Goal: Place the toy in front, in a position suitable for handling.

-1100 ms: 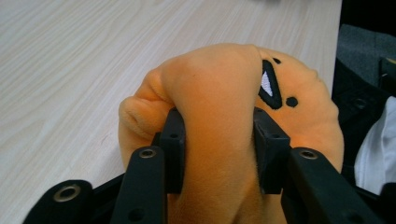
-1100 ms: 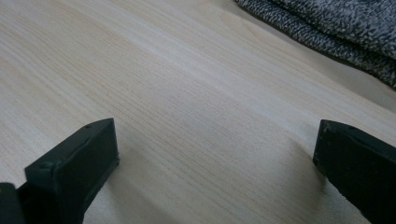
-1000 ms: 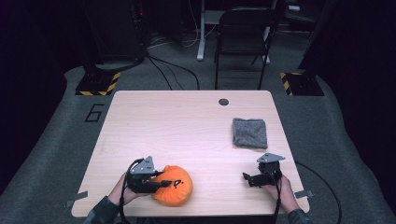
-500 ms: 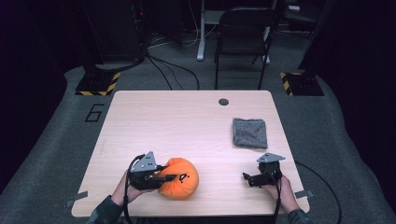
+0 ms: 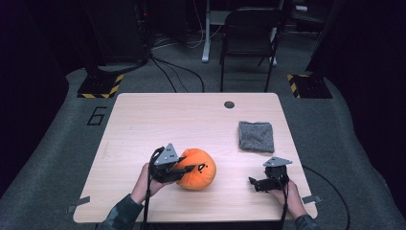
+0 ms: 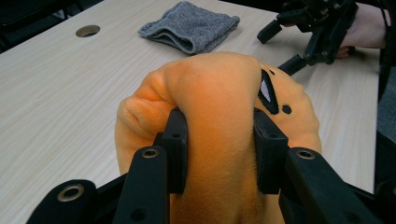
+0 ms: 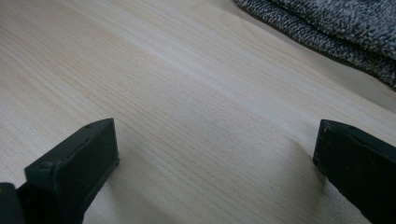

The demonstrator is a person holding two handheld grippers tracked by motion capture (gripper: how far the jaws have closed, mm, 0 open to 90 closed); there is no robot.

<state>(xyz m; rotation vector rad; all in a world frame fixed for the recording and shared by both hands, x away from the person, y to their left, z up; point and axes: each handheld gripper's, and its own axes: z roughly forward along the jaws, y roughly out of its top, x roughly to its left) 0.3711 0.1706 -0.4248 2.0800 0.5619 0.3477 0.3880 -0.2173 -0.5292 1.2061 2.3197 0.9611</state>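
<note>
A: Left gripper (image 6: pixel 219 154) status?
B: Its jaws are clamping the orange plush (image 6: pixel 219 116), lower centre of the high view.
A: Right gripper (image 7: pixel 215 163)?
B: It is resting wide open over the table (image 7: pixel 163 70), gripping nothing.

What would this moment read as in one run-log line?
left gripper: shut on orange plush pumpkin, near table edge | right gripper: open, over bare table | grey cloth: folded, untouched

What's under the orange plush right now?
Bare table shows around the plush, which the left gripper pinches. The patch directly beneath it is covered, and whether it rests on the wood cannot be told.
</note>
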